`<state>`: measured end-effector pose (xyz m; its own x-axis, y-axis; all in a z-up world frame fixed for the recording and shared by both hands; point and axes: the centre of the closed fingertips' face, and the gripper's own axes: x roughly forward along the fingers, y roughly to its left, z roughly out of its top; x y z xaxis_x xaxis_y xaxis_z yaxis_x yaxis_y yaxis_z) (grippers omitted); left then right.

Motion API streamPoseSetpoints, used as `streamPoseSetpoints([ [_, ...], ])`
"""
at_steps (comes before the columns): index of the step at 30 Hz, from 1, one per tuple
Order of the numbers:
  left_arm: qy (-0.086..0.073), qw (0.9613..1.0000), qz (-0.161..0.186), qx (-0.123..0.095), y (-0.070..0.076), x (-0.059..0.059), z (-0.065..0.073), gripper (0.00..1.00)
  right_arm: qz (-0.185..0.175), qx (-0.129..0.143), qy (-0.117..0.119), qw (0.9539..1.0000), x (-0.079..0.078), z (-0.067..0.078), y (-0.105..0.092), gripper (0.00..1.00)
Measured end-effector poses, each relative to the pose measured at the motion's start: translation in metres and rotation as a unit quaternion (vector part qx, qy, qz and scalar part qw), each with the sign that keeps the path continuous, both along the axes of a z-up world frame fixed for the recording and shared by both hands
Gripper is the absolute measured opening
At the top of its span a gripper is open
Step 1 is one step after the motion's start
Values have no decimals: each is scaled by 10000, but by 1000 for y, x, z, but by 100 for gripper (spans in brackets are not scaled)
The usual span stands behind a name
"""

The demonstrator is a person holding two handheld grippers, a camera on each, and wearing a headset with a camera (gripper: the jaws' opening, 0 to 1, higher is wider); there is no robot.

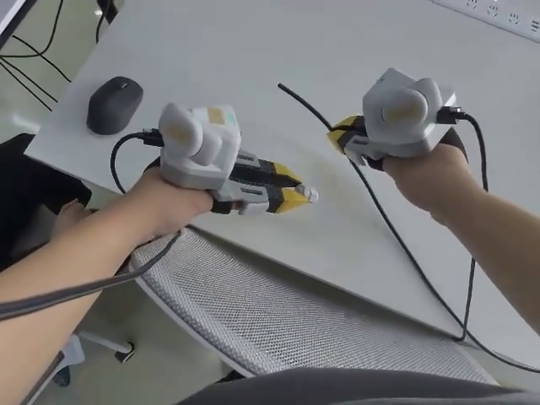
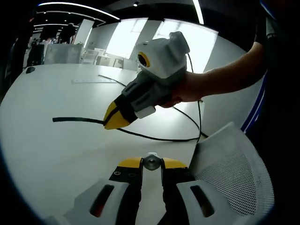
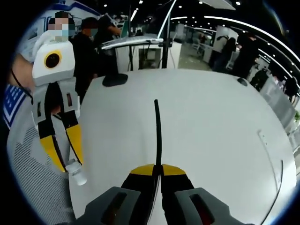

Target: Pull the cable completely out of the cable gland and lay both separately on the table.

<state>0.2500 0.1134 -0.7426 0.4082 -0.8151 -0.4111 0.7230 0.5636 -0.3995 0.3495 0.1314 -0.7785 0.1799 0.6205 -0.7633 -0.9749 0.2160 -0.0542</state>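
Head view: left gripper (image 1: 297, 197), held level, pinches cable gland (image 1: 312, 196); right gripper (image 1: 338, 135), tilted down, clamps cable (image 1: 396, 240).

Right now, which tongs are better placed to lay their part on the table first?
Probably right: the right tongs grip the cable well over the table; the left tongs hold the cable gland near its edge.

Partly out of sight
Cable gland (image 2: 151, 161) mostly buried between left gripper (image 2: 151, 165) jaws; cable (image 1: 404, 245) untraceable past table (image 1: 253, 51) edge.
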Motion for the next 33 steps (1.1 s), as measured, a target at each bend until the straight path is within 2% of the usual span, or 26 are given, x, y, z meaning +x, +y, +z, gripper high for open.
streamPoseSetpoints([
  [4,43,9999,122,43,7,4,-11,15,134,-160,37,9998,-2,-15,6,0],
  [10,129,9990,427,46,16,11,-25,15,205,-231,128,9994,-4,-27,10,0],
  [15,194,9981,570,147,23,14,-38,15,231,-234,229,9992,-6,-36,11,0],
  [20,207,9975,645,188,28,15,-45,15,179,-216,343,9990,-9,-39,12,0],
  [22,175,9975,645,234,29,15,-47,15,195,-223,307,9991,-7,-42,12,0],
  [24,236,9972,683,189,29,14,-50,15,171,-228,312,9991,-7,-44,12,0],
  [29,254,9970,677,278,30,14,-53,16,182,-250,275,9991,-5,-44,12,0],
  [33,218,9965,739,328,32,16,-53,16,181,-236,265,9992,-5,-45,12,0],
])
